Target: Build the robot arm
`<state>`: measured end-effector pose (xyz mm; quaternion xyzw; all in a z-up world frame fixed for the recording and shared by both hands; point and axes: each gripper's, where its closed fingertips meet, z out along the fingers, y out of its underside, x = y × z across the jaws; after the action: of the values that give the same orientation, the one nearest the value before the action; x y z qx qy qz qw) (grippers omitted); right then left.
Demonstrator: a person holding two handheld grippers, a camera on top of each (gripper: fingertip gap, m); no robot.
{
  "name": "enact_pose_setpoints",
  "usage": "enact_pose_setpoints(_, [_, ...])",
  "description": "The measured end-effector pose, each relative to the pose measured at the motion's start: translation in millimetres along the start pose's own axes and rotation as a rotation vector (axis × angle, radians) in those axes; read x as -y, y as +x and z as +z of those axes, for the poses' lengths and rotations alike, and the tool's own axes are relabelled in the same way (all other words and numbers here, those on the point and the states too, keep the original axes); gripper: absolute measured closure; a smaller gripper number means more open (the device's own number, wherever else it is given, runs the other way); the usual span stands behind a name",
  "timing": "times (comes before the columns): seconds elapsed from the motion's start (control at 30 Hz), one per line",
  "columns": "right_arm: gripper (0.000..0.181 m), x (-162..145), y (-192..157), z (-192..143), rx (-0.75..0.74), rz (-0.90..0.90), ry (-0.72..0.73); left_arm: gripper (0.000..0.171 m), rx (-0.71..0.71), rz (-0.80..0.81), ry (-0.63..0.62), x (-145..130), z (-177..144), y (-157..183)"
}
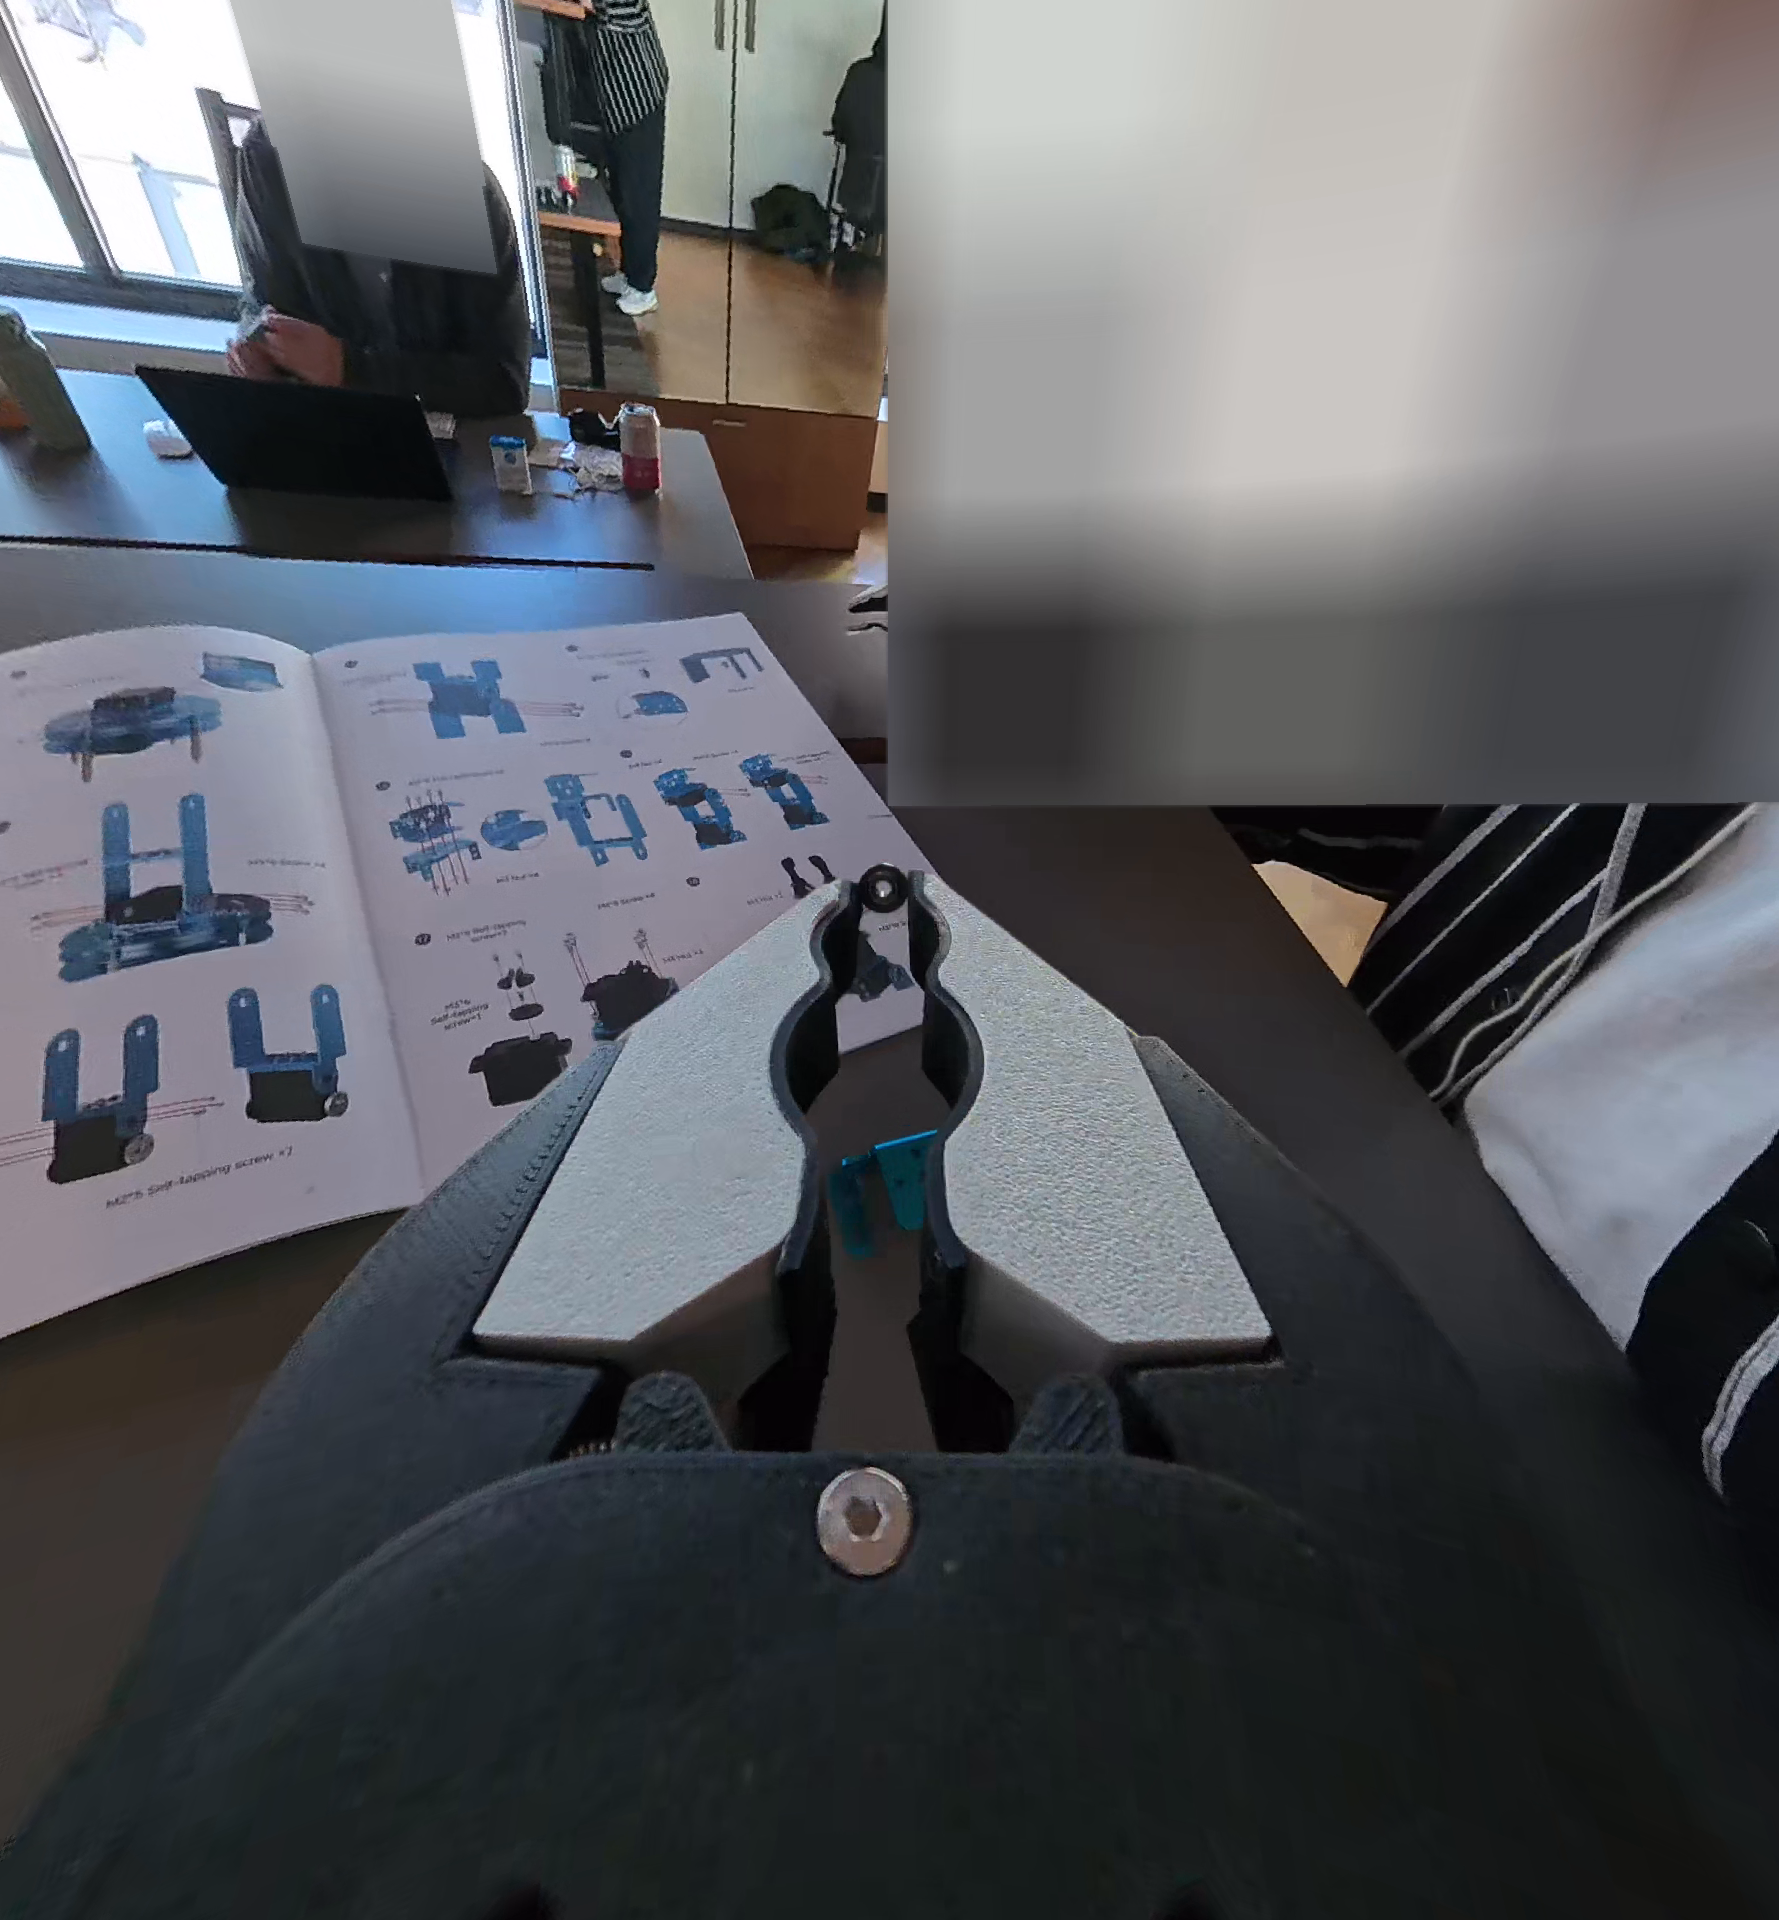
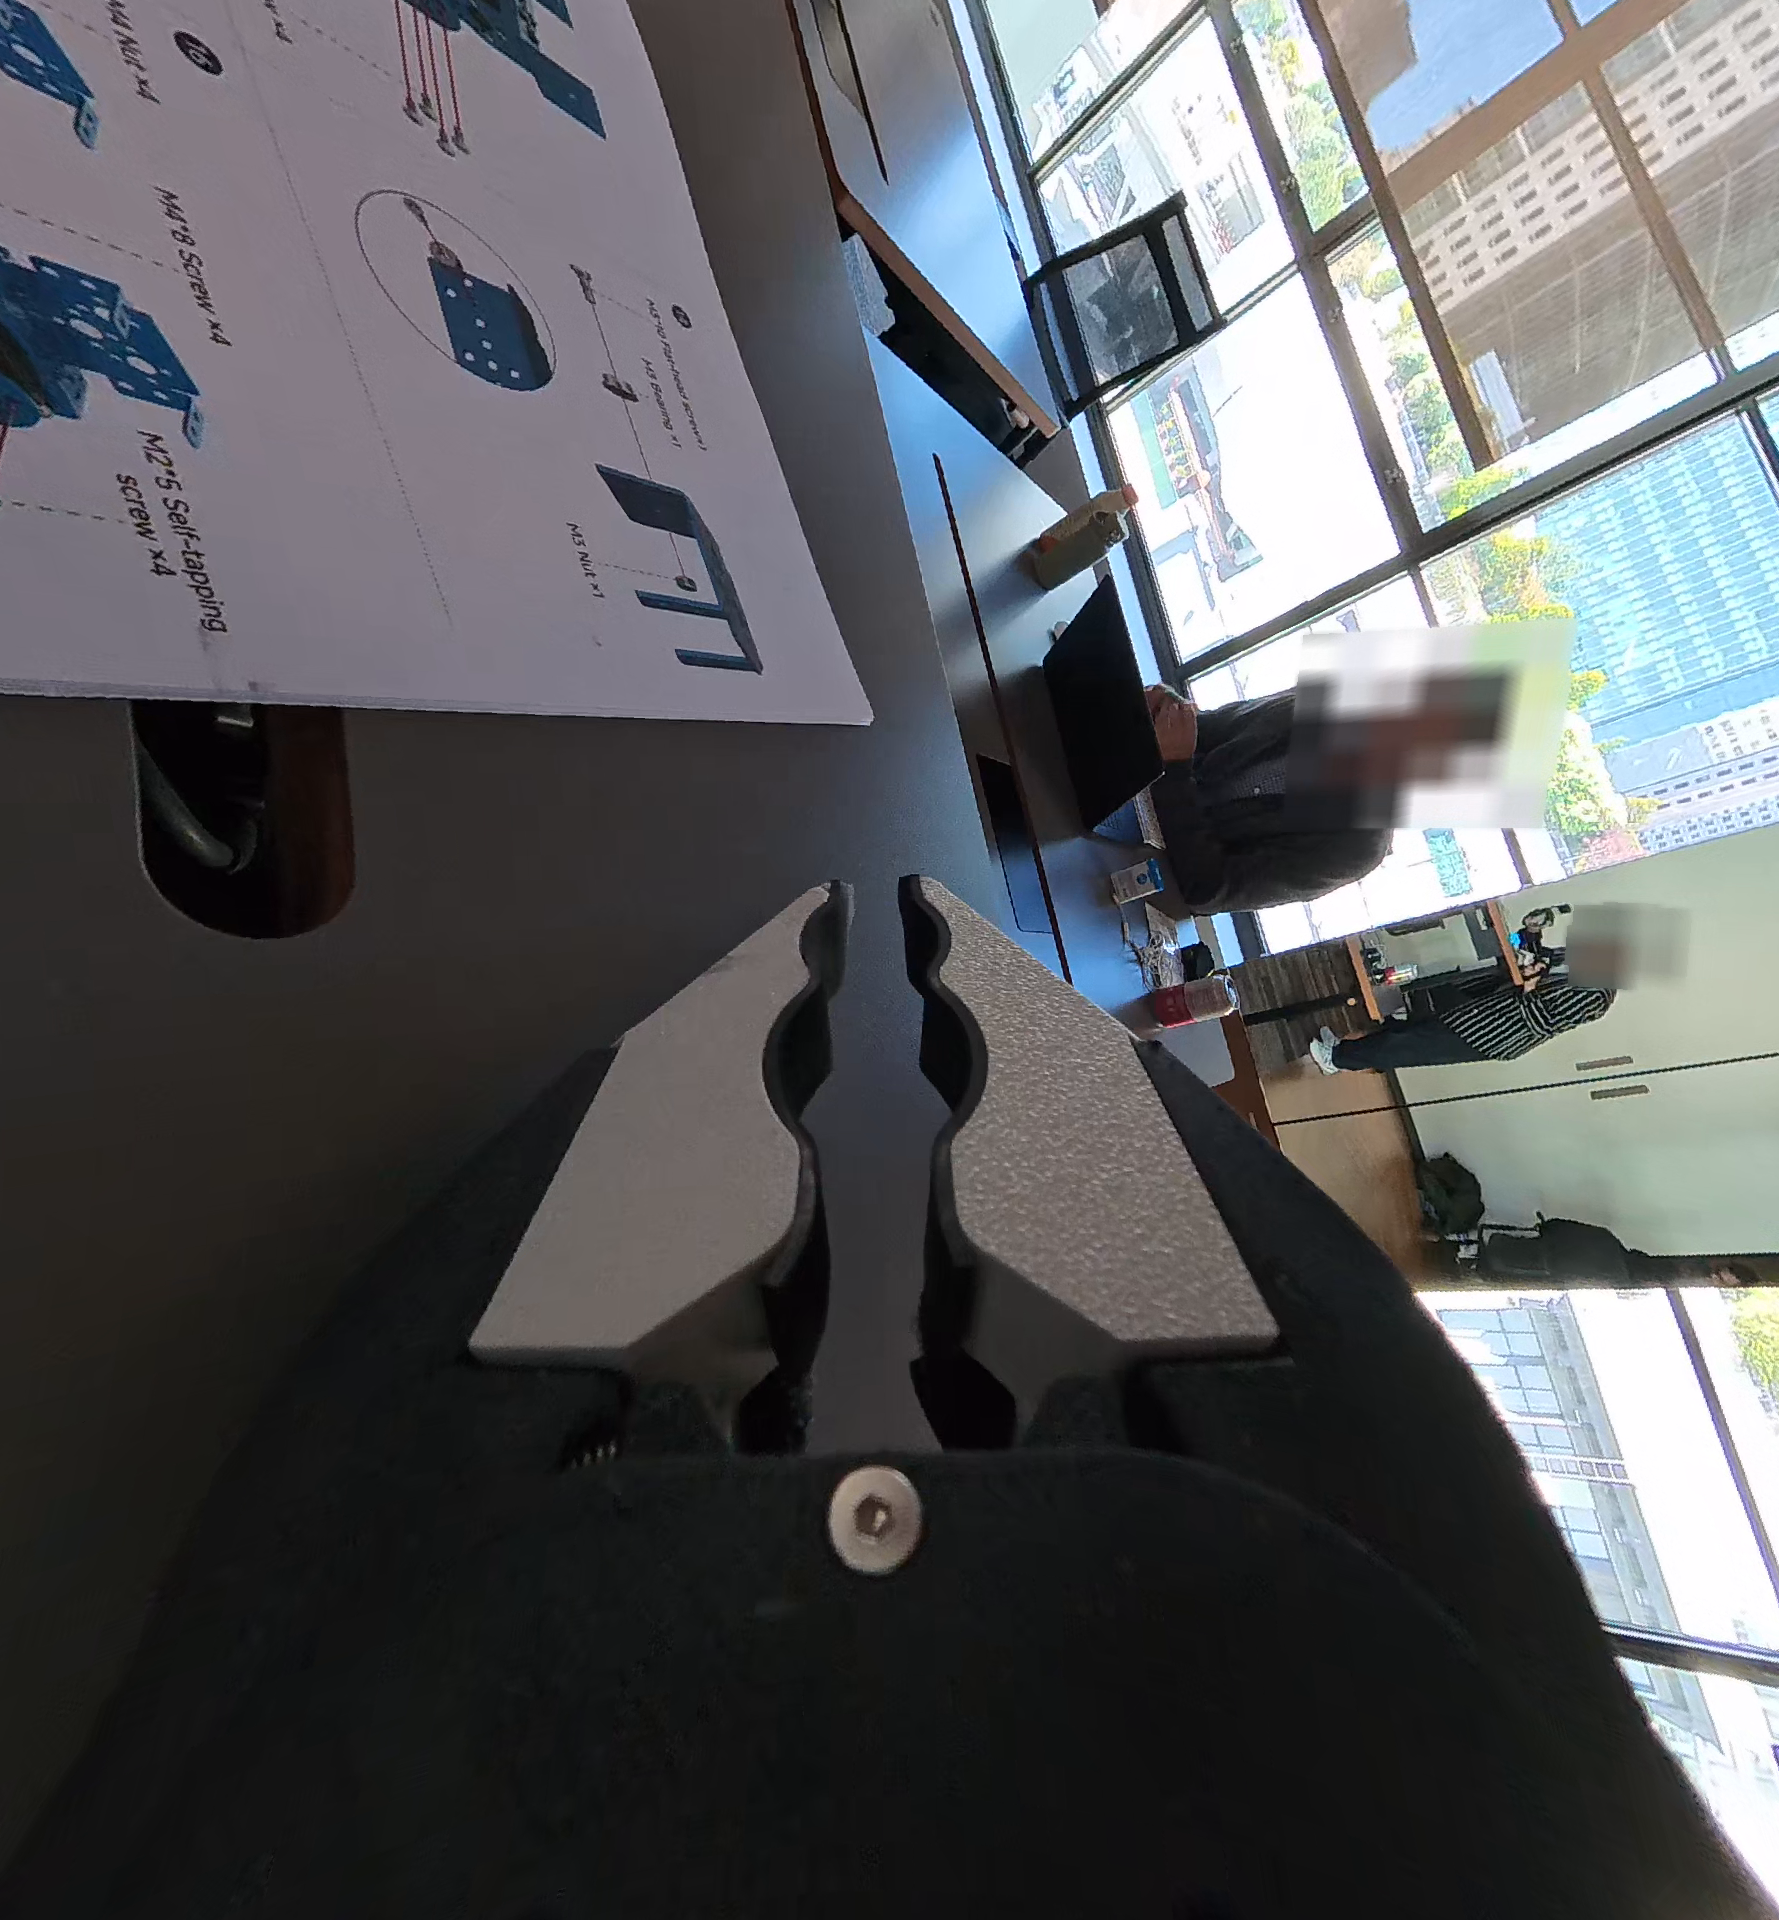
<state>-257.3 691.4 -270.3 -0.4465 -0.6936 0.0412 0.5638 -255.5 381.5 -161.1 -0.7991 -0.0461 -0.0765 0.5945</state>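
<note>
My left gripper (image 1: 883,896) is shut on a small black round part (image 1: 882,889), pinched at its very tips above the corner of an open instruction booklet (image 1: 241,935). Through the gap between its fingers I see a small blue metal bracket (image 1: 890,1179) lying on the dark table (image 1: 1124,935) below. My right gripper (image 2: 874,896) is turned on its side over the same dark table (image 2: 552,935). Its jaws stand almost together with only a narrow slit, and nothing is between them. The booklet (image 2: 345,416) lies just beyond its tips.
A cable opening (image 2: 241,821) in the table sits by the booklet's edge. A person's striped sleeve and white top (image 1: 1643,1091) are close on the right. At the far end are a laptop (image 1: 293,431), a can (image 1: 641,447), cartons (image 1: 23,374) and a seated person. The left gripper's tips are roughly 35 cm from the right gripper's.
</note>
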Motion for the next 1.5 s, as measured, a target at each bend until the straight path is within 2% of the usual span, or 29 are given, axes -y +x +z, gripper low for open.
enact_pose_setpoints(0.17, [0.171,0.0,-0.2,0.2,-0.001,-0.001,0.000,0.164,0.037,0.087,-0.030,4.4,-3.9,4.7])
enact_pose_setpoints(0.47, [0.173,0.3,-1.0,1.5,0.001,-0.010,-0.001,0.164,0.182,0.226,-0.211,1.8,-15.6,5.1])
enact_pose_setpoints(0.57, [0.172,1.7,-0.7,1.9,0.007,-0.007,0.013,0.163,0.195,0.197,-0.188,9.1,-17.2,10.3])
enact_pose_setpoints(0.63, [0.170,13.5,-6.1,-4.3,0.049,-0.008,0.096,0.164,0.160,0.077,-0.121,14.6,-17.1,17.7])
enact_pose_setpoints(0.67, [0.169,27.8,-11.8,-13.4,0.093,0.008,0.185,0.163,0.128,0.006,-0.083,16.4,-16.9,22.5])
enact_pose_setpoints(0.73, [0.158,75.3,-43.0,-56.1,0.371,0.088,0.381,0.163,0.047,-0.157,0.000,20.9,-16.4,33.6])
enact_pose_setpoints(0.83, [0.155,165.7,-70.5,-165.3,0.786,0.143,0.758,0.164,-0.115,-0.348,0.096,30.4,-16.0,56.6])
enact_pose_setpoints(0.9, [0.155,208.7,-71.9,-220.5,0.874,0.108,0.972,0.164,-0.185,-0.437,0.143,35.1,-15.1,66.2])
enact_pose_setpoints(0.97, [0.155,233.0,-75.8,-251.1,0.874,0.038,1.119,0.164,-0.258,-0.519,0.201,41.2,-15.3,74.3])
enact_pose_setpoints(1.07, [0.158,247.9,-79.9,-261.8,0.816,0.004,1.186,0.164,-0.365,-0.621,0.297,49.6,-19.2,83.4])
enact_pose_setpoints(1.17, [0.163,252.6,-81.6,-266.7,0.842,0.040,1.206,0.164,-0.432,-0.690,0.358,53.0,-23.1,87.7])
enact_pose_setpoints(1.5, [0.174,259.0,-83.1,-279.5,0.962,0.092,1.235,0.164,-0.469,-0.717,0.366,52.5,-28.8,92.7])
